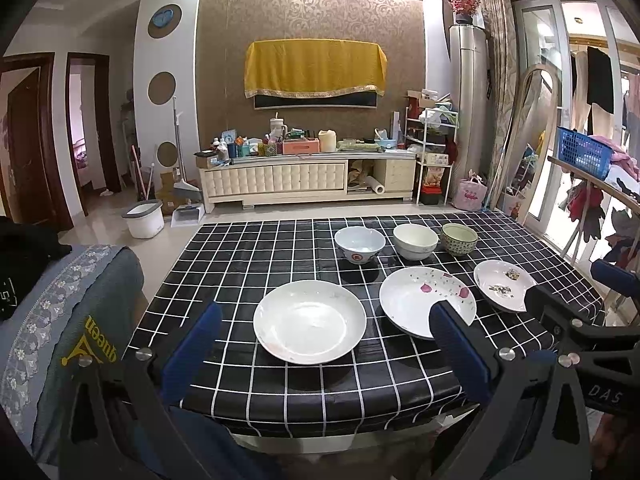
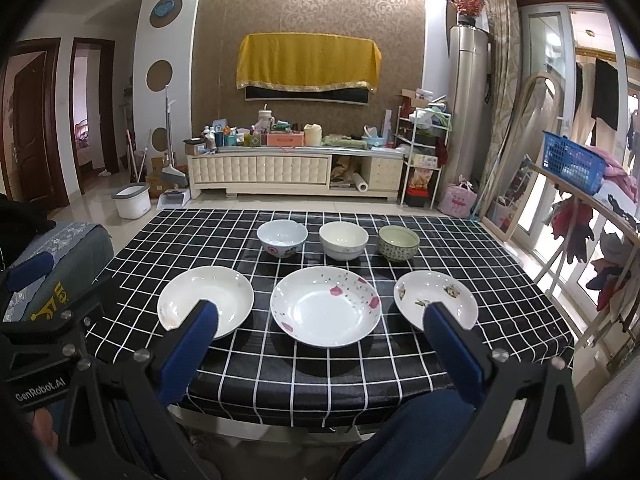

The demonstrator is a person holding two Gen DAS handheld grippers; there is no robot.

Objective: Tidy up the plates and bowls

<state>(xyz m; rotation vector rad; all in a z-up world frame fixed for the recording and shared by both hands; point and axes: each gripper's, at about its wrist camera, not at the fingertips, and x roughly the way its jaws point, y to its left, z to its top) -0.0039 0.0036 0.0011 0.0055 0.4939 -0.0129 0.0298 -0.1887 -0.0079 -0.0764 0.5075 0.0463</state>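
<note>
both grippers, left (image 1: 324, 332) & right (image 2: 320, 330): jaws spread, empty | 3 plates (image 2: 325, 305) front row | 3 bowls (image 2: 343, 240) behind

Glossy glazed ceramic plates (image 2: 326, 306) and bowls (image 2: 344, 240); smooth, slightly shiny checked tablecloth (image 2: 240, 360); matt blue-padded tongs (image 2: 320, 326).

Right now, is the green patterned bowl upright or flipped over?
Upright. The green patterned bowl sits rim up on the checked tablecloth, with its pale inside showing and nothing visible in it.
</note>
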